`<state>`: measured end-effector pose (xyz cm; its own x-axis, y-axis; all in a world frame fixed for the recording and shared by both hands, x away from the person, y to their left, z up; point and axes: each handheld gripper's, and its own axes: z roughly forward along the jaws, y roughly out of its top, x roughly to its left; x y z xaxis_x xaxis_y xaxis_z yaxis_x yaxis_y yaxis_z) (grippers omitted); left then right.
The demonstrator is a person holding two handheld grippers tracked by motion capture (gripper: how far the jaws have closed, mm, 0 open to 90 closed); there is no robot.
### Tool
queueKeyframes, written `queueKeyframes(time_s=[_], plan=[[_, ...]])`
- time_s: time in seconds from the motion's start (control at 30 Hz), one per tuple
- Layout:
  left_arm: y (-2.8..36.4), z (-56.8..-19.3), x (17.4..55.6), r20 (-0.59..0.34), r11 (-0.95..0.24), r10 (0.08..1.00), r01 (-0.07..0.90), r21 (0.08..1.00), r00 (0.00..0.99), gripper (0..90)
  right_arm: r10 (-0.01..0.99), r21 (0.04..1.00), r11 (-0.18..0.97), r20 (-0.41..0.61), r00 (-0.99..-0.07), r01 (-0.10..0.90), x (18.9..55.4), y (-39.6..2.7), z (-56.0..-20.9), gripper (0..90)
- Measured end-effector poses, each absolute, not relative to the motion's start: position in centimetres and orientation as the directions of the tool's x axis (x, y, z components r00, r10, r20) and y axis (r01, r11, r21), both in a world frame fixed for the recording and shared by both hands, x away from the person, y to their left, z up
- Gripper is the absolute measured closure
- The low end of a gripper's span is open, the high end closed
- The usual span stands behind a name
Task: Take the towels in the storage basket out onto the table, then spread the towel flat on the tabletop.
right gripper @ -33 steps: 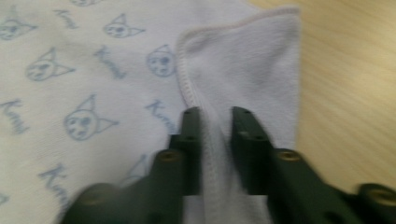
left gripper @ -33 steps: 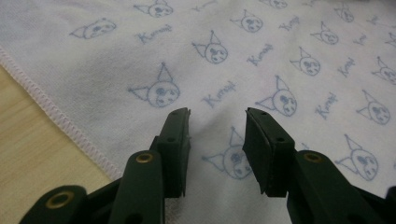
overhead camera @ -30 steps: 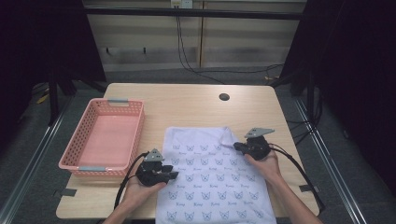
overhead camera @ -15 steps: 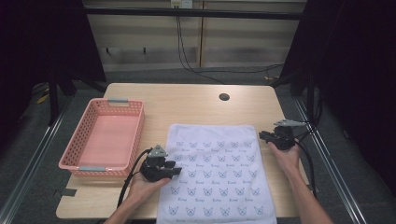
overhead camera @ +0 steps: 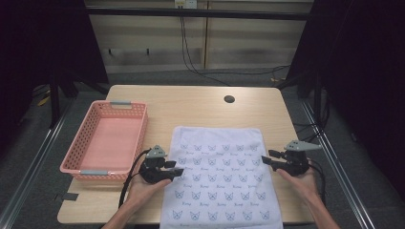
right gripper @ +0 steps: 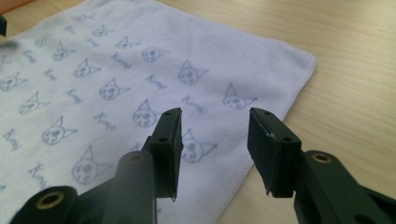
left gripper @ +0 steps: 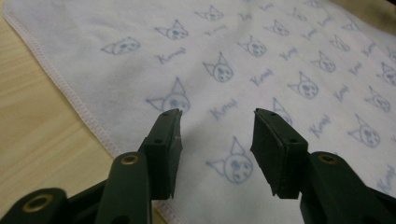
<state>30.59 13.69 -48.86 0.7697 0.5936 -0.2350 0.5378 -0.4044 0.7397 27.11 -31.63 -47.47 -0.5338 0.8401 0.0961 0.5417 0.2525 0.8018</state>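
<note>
A white rectangular cloth printed with small blue cat faces (overhead camera: 220,179) lies spread flat on the light wooden table (overhead camera: 191,102), its near edge hanging at the table's front edge and its far edge about halfway up the tabletop. To its left, just apart from it, stands a pink plastic lattice basket (overhead camera: 106,141) with grey handles.

The left gripper (overhead camera: 179,172), held in the person's left hand (overhead camera: 143,186), sits at the cloth's left edge with its tips pointing right over the fabric. In the left gripper view its two black jaws stand apart above the cloth (left gripper: 261,70), close to the stitched hem; nothing lies between them, and the cat print shows through the gap. These jaws have just been opening.

The right gripper (overhead camera: 268,157), held in the person's right hand (overhead camera: 302,179), rests at the cloth's right edge and points left toward it. In the right gripper view its jaws are likewise spread, hanging over the cloth's (right gripper: 93,74) right border where fabric meets bare wood, the cloth's far right corner just beyond. Nothing is pinched; these jaws too have just been opening.

A dark round hole (overhead camera: 229,99) sits in the tabletop beyond the cloth.
</note>
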Motion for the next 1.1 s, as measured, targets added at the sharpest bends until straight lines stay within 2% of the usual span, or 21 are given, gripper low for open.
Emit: queueKeyframes(time_s=[0.1, 0.27, 0.4, 0.5, 0.53, 0.57, 0.67, 0.7, 0.77, 0.9, 1.1], plan=[[13.2, -48.7, 31.4, -0.198, -0.434, 0.601, 0.525, 0.733, 0.774, 50.6, 0.824, 0.794, 0.272, 0.099, -0.558, 0.543, 26.5, -30.7, -47.9, 54.3], [11.9, -49.2, 33.0, -0.195, -0.450, 0.605, 0.534, 0.716, 0.772, 48.3, 0.799, 0.755, 0.288, 0.150, -0.582, 0.589, 27.6, -29.4, -49.0, 50.3], [11.4, -49.8, 33.9, -0.195, -0.441, 0.624, 0.547, 0.711, 0.757, 46.2, 0.798, 0.725, 0.328, 0.129, -0.588, 0.605, 29.2, -28.3, -50.1, 47.4], [11.4, -50.1, 34.0, -0.188, -0.442, 0.633, 0.550, 0.709, 0.751, 46.1, 0.804, 0.715, 0.353, 0.098, -0.587, 0.603, 29.9, -27.9, -50.4, 48.4], [11.3, -50.0, 33.8, -0.127, -0.477, 0.642, 0.523, 0.706, 0.756, 49.1, 0.804, 0.713, 0.352, 0.101, -0.585, 0.607, 30.0, -27.9, -50.4, 49.9], [11.3, -50.0, 33.6, -0.098, -0.498, 0.637, 0.505, 0.705, 0.765, 59.8, 0.805, 0.710, 0.367, 0.083, -0.588, 0.602, 29.9, -27.8, -50.3, 55.1], [11.5, -50.0, 33.2, -0.114, -0.506, 0.620, 0.506, 0.699, 0.777, 77.8, 0.801, 0.696, 0.399, 0.052, -0.596, 0.597, 29.2, -28.2, -50.1, 67.9], [11.6, -50.0, 33.0, -0.107, -0.515, 0.605, 0.491, 0.703, 0.789, 81.9, 0.798, 0.703, 0.395, 0.055, -0.600, 0.591, 28.9, -28.4, -50.2, 69.2], [11.7, -50.0, 32.3, -0.117, -0.522, 0.582, 0.480, 0.705, 0.805, 84.0, 0.794, 0.697, 0.402, 0.058, -0.605, 0.594, 28.2, -28.8, -50.1, 76.5], [11.8, -50.1, 30.9, -0.122, -0.528, 0.560, 0.466, 0.710, 0.819, 84.2, 0.778, 0.695, 0.403, 0.083, -0.623, 0.595, 26.4, -29.6, -50.0, 81.9], [11.9, -49.8, 27.6, -0.167, -0.543, 0.522, 0.477, 0.691, 0.836, 82.7, 0.753, 0.661, 0.420, 0.129, -0.646, 0.622, 23.0, -30.2, -49.6, 81.4]])
